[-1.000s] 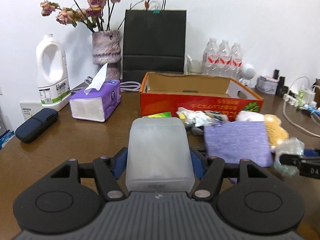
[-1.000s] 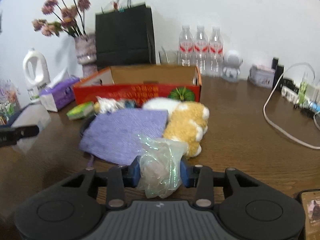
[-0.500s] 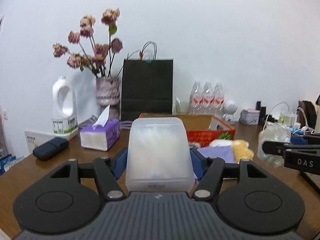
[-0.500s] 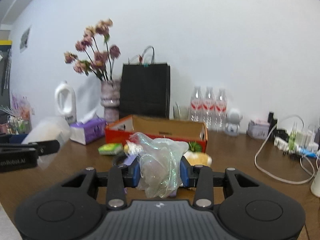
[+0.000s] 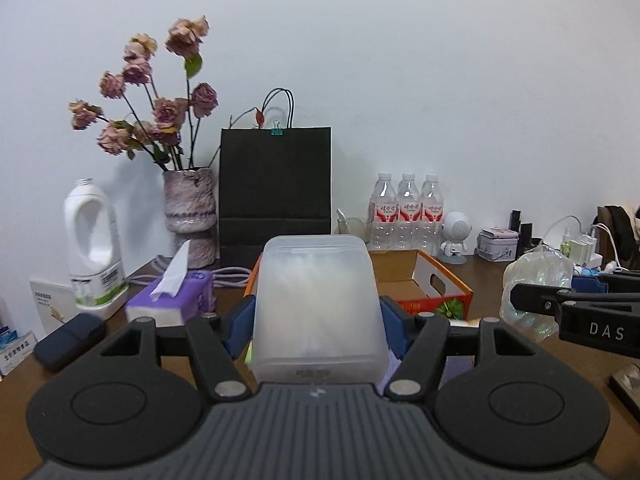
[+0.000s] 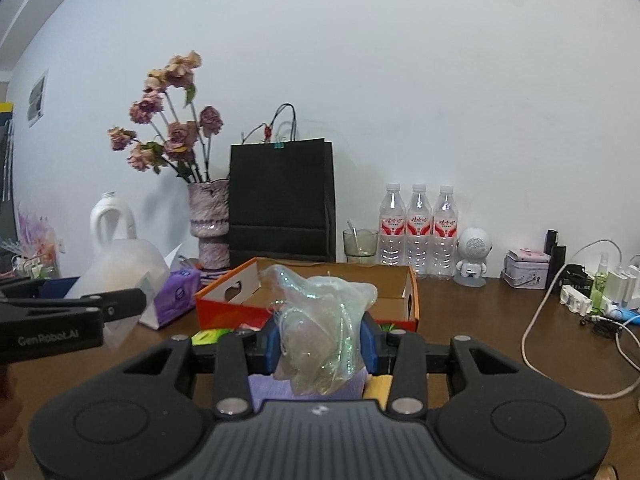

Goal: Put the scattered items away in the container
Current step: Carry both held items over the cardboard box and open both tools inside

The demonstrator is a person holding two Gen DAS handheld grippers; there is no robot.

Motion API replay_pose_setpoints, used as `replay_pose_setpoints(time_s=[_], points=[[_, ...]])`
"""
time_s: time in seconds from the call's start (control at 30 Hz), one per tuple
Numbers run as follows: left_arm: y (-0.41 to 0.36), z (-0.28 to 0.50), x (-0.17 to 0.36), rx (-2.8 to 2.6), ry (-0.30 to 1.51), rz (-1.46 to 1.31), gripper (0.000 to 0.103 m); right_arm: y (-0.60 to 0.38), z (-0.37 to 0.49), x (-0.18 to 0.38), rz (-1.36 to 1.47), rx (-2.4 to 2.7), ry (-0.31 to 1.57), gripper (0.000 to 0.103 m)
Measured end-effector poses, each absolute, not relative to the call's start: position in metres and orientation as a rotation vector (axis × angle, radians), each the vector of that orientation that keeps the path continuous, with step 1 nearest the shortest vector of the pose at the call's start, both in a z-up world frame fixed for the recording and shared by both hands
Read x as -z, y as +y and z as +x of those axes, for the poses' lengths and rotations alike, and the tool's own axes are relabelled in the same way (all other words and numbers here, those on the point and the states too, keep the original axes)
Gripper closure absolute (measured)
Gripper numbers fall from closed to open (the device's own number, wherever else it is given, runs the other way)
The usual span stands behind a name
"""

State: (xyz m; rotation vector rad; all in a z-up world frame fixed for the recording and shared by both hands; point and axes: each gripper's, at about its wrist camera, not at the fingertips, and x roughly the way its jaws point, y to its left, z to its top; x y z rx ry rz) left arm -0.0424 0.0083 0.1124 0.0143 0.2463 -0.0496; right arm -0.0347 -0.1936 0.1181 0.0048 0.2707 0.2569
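Each camera sits just behind its own tool, looking nearly level across the bench (image 5: 120,360) toward the white back wall. Both views share the black paper bag (image 5: 275,188) at frame centre, the vase of flowers (image 6: 208,216) left of it and the orange box (image 6: 400,300). Each catches the other tool at its outer edge.

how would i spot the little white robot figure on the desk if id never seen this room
Find the black paper bag standing against the white wall, then look right past the glass cup to the row of three water bottles. Just right of the last bottle stands the little white robot figure. Unlike the clear, red-labelled bottles, it is opaque white, shorter, and has a big round head with a speaker-like grille.
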Motion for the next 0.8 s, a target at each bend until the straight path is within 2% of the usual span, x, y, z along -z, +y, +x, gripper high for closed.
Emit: replay_pose_setpoints(time_s=[0.27,0.8], points=[[0.014,0.061,-0.109,0.047,0.300,-0.013,0.037,-0.191,0.069,-0.122,0.036,-0.231,0.292,0.065],[0.007,0.220,-0.137,0.005,0.229,0.014,0.037,-0.188,0.223,-0.149,0.072,-0.207,0.263,0.065]])
